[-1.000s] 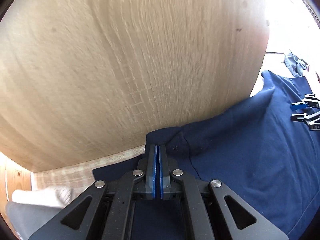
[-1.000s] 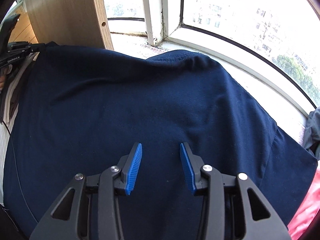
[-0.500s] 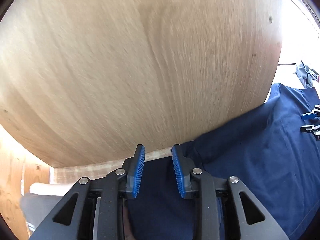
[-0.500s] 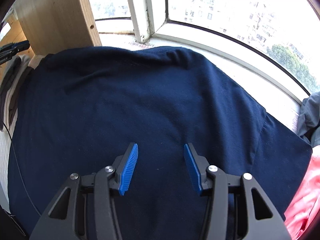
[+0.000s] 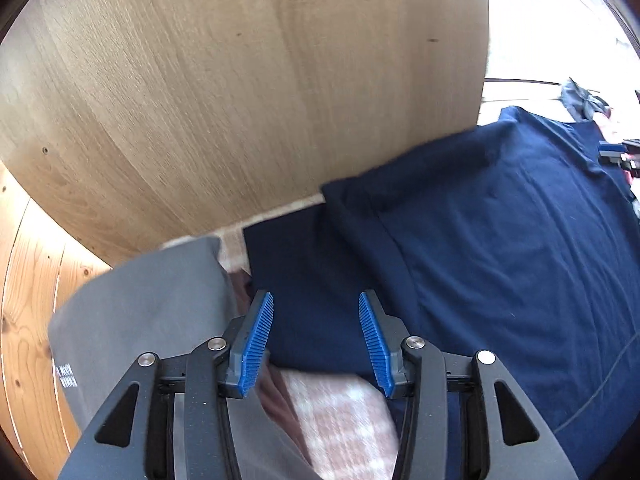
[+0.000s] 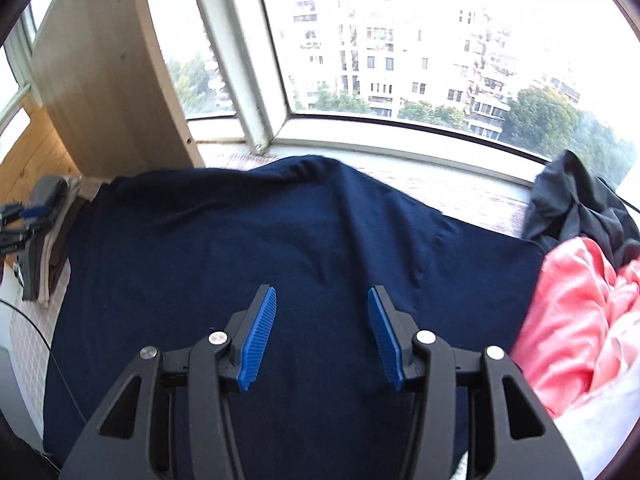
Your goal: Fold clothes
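Note:
A navy blue T-shirt [image 6: 280, 240] lies spread flat in front of the window; it also fills the right of the left wrist view [image 5: 500, 240], one sleeve [image 5: 304, 272] lying flat by the wooden panel. My left gripper [image 5: 316, 336] is open and empty, above the sleeve's edge. My right gripper [image 6: 322, 328] is open and empty, above the shirt's middle. The left gripper also shows at the right wrist view's left edge [image 6: 16, 220].
A wooden panel [image 5: 240, 80] stands close at the shirt's left. A stack of folded grey and brown clothes [image 6: 48, 240] lies beside it. A pink garment [image 6: 580, 312] and a dark grey one [image 6: 572, 208] are heaped at the right. The window sill [image 6: 400, 148] runs behind.
My left gripper has opened, let go of the sleeve and drawn back; the sleeve now lies flat. My right gripper stayed open and pulled back and up from the shirt.

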`<state>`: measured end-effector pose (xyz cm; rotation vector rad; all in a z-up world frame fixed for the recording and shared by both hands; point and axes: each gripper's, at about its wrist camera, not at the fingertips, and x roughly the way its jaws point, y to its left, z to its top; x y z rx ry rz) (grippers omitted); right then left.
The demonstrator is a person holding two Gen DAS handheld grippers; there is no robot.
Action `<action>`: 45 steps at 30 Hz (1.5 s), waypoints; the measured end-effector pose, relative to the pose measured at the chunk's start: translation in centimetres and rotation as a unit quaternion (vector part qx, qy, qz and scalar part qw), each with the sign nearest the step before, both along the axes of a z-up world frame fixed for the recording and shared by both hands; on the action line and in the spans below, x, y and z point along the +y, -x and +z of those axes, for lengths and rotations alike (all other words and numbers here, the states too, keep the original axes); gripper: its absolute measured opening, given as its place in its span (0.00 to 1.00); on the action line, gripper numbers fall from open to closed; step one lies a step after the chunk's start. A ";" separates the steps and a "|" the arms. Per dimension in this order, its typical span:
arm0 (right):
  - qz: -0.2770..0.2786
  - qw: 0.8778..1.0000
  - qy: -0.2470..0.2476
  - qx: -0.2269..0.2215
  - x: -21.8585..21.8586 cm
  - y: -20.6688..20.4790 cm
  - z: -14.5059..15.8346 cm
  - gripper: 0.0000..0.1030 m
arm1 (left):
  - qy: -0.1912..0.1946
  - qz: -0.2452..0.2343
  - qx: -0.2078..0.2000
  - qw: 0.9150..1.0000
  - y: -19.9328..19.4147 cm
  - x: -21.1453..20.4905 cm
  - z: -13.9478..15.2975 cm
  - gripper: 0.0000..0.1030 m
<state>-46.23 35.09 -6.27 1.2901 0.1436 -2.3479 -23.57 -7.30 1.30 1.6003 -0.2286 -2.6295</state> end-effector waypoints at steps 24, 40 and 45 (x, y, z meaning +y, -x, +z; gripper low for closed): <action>-0.108 0.992 -0.014 -0.062 9.6 -3.7 1.1 0.43 | -0.058 -0.059 -0.021 0.996 -5.5 6.3 -3.3 0.42; -0.021 0.995 -0.067 -0.070 2.6 -17.8 -1.0 0.24 | -0.180 -0.070 -0.057 0.980 -20.3 10.0 -9.2 0.42; 0.006 0.992 -0.083 -0.099 0.2 -20.6 -4.8 0.24 | -0.185 -0.057 -0.051 0.980 -23.8 9.5 -11.0 0.41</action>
